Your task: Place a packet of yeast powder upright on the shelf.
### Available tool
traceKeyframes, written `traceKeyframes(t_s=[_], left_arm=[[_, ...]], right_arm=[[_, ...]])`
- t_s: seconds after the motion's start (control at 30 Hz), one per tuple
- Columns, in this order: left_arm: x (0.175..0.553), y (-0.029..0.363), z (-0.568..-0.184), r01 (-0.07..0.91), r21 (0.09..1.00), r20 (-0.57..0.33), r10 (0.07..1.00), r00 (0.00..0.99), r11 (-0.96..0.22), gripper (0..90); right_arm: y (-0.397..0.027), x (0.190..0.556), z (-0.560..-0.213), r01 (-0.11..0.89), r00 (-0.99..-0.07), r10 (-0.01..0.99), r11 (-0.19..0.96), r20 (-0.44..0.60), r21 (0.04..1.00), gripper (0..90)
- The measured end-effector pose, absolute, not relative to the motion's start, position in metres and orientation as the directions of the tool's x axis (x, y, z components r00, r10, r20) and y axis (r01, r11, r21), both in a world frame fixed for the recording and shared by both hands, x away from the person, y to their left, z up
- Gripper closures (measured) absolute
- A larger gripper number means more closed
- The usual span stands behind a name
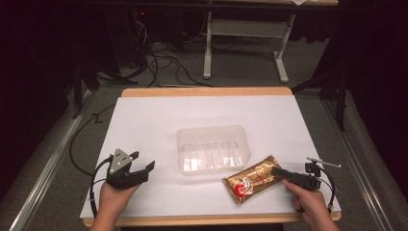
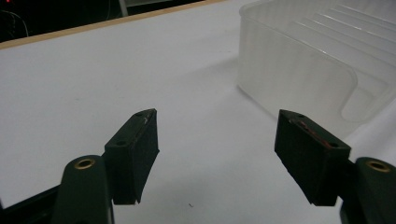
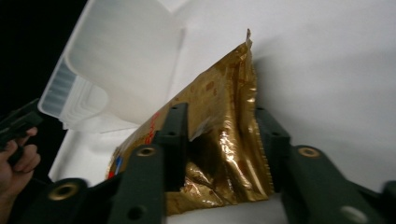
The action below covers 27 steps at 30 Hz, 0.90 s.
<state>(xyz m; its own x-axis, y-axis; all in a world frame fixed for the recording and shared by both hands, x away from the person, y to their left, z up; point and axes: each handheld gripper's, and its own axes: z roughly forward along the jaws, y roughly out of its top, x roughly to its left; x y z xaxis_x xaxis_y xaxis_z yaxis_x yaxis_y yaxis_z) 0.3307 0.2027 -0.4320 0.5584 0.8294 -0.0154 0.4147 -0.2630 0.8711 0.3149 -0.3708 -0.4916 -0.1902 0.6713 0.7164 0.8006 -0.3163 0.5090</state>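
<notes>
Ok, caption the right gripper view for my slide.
Right gripper jaws pinch a gold snack packet beside a clear plastic tray.

A crinkled gold foil packet (image 1: 252,179) with a red-and-white emblem (red lettering showed along one edge) lay on the white tabletop (image 1: 159,115), which had a pale wood rim. Beside it sat a translucent, frosted-white ribbed tray (image 1: 212,149). Both tools, left (image 1: 142,167) and right (image 1: 277,172), were matte black.
</notes>
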Motion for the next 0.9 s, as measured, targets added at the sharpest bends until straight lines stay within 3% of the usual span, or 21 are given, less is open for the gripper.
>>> traceKeyframes(t_s=[0.03,0.27,0.9], left_arm=[[0.329,0.205,-0.432,0.418,0.87,-0.016,0.833,0.553,-0.261,30.9],[0.325,0.209,-0.432,0.42,0.87,-0.012,0.84,0.543,-0.259,31.0],[0.324,0.209,-0.432,0.42,0.867,-0.008,0.838,0.546,-0.266,31.0]], right_arm=[[-0.37,0.316,-0.49,0.791,-0.207,0.666,-0.318,0.717,0.523,72.2],[-0.369,0.317,-0.483,0.761,-0.234,0.673,-0.322,0.702,0.563,86.3],[-0.375,0.305,-0.445,0.564,-0.336,0.794,-0.261,0.506,0.783,90.0]])
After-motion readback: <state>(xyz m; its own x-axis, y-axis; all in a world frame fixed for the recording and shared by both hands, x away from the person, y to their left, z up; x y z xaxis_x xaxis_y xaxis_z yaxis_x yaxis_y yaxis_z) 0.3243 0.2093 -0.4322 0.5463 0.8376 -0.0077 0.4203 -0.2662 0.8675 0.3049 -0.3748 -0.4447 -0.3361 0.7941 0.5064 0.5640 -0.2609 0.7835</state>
